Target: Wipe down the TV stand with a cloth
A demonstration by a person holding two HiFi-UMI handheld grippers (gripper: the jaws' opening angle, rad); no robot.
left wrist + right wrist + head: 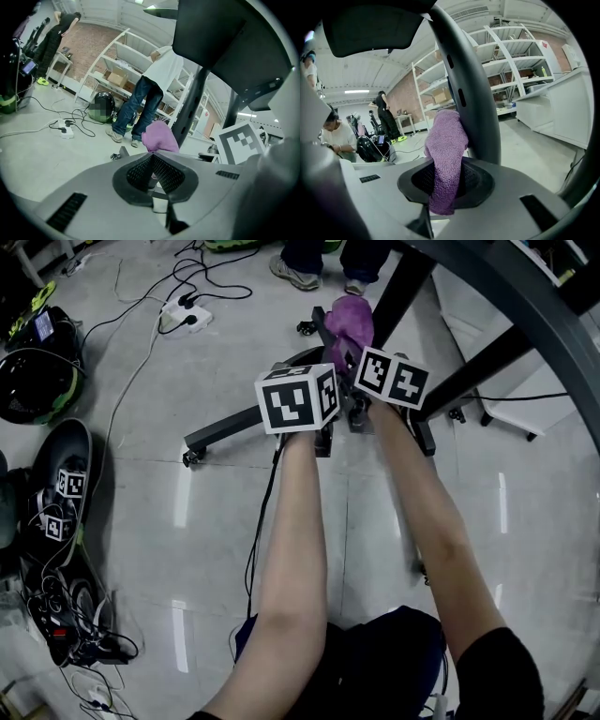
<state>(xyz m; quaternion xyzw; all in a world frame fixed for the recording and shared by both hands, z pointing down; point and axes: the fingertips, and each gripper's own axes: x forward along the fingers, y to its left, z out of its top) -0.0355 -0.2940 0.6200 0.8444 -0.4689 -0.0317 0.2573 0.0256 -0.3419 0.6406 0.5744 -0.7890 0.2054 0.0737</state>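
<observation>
Cloth (447, 140) clamped in rt hand-held gripper (443, 180), at TV stand post (473, 93) edge

Bright, even light from ceiling strips (356, 91) above me; white glare streaks on the glossy floor (181, 498). My gripper views bend hard toward dark, vignetted edges; near parts blur.

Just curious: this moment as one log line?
right hand-held gripper: shut on cloth | left hand-held gripper: shut, empty | cloth: beside stand post
</observation>
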